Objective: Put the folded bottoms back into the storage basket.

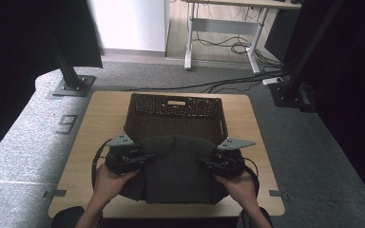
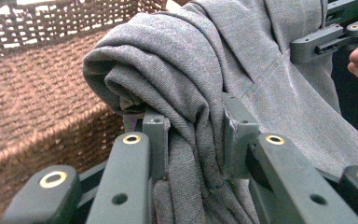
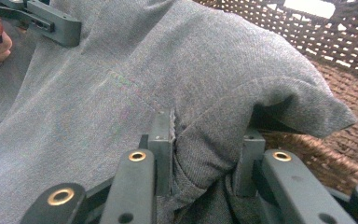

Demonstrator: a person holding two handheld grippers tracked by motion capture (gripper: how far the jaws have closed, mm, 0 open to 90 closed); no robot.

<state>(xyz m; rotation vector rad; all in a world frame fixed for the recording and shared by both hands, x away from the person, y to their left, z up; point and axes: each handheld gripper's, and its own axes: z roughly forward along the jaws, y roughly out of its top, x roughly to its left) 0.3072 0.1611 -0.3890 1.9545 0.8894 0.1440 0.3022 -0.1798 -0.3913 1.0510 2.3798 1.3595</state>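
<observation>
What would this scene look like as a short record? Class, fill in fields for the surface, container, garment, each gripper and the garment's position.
Surface: wooden table
Container: brown woven basket, at the table's far side
Garment: folded grey garment
Left gripper: jaws shut on garment's edge
Right gripper: jaws shut on the opposite edge
Garment position: held at basket's near rim
</observation>
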